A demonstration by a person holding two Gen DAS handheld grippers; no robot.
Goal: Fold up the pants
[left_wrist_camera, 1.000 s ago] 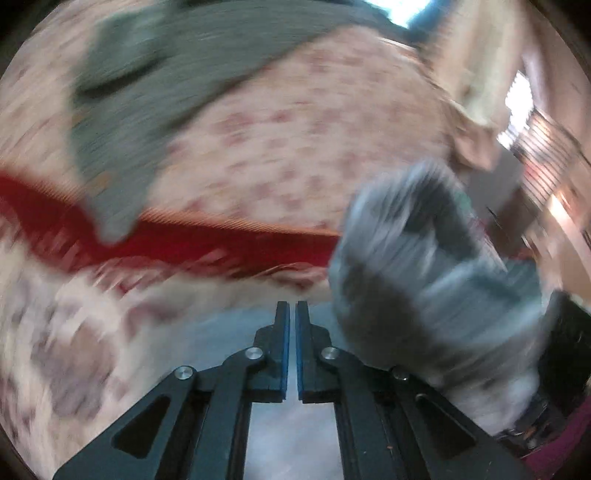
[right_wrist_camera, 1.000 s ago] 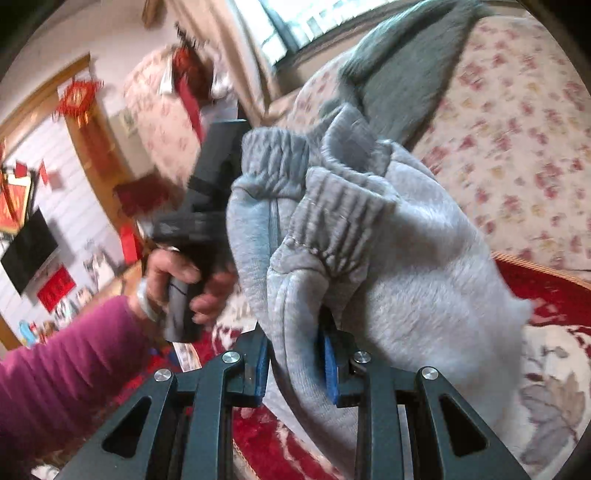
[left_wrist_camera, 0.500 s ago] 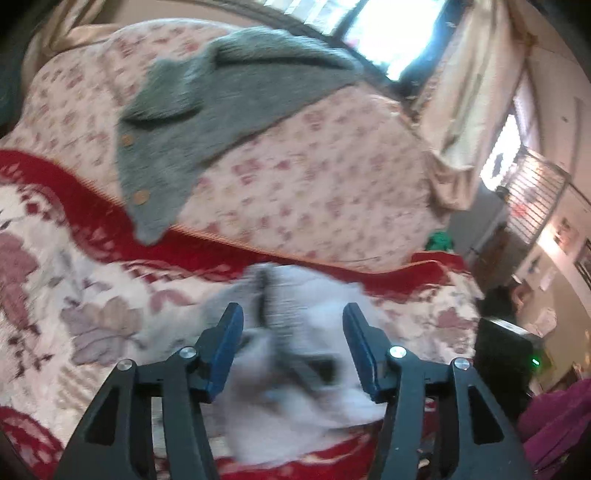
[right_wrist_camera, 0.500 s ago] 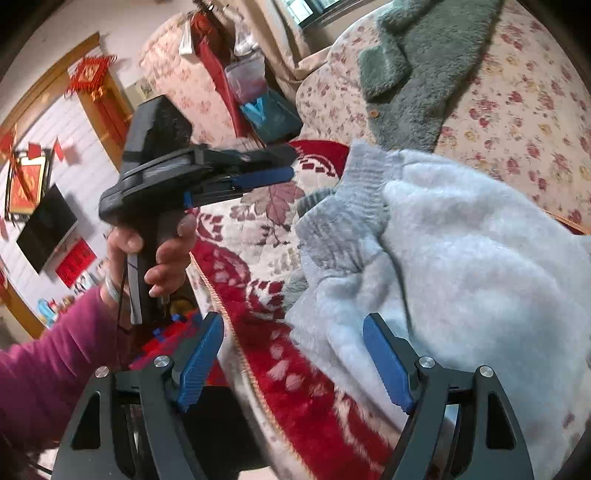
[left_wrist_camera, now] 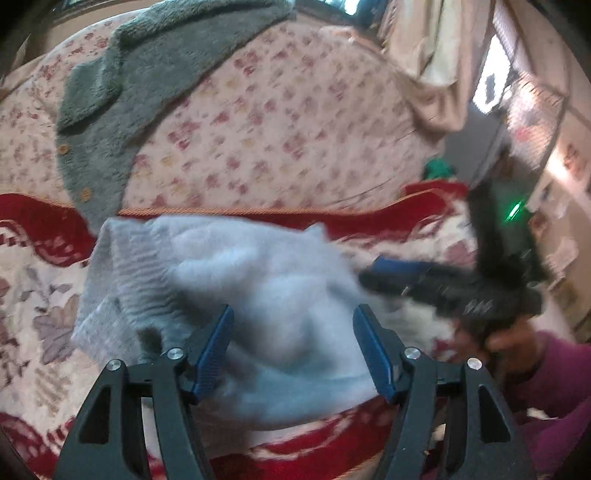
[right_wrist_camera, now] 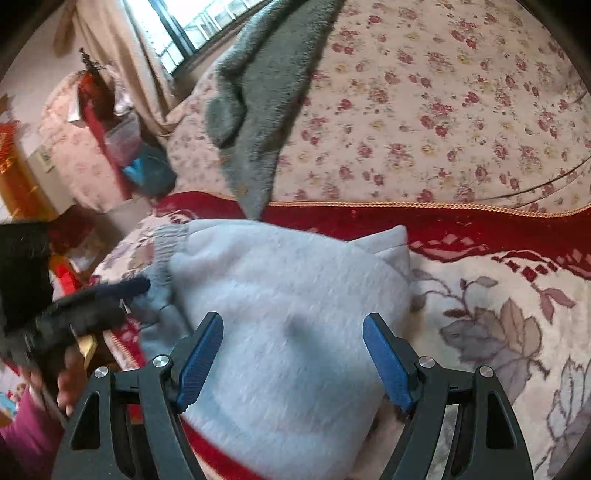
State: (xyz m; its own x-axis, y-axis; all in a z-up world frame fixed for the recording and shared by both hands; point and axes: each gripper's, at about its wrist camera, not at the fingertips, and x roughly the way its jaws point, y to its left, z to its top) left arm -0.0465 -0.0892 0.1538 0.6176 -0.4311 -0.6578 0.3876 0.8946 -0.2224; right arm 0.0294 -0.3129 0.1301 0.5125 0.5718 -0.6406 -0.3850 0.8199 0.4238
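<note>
Pants [right_wrist_camera: 295, 314] dropped onto sofa blanket [right_wrist_camera: 498, 314], right gripper [right_wrist_camera: 293, 356] released, spread, left gripper [left_wrist_camera: 291, 349] opening, seemingly clear.

Both point downward, nothing pinched — the left gripper [left_wrist_camera: 291, 349] with jaws opening, the right gripper [right_wrist_camera: 293, 356] spread wide, each in a hand.

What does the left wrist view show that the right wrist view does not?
Only the left wrist view: a green indicator light.
Only the right wrist view: a window and a blue plastic bag.
Both: the folded light grey fleece pants on the red floral blanket, the grey-green fuzzy cardigan, and open tongs.
</note>
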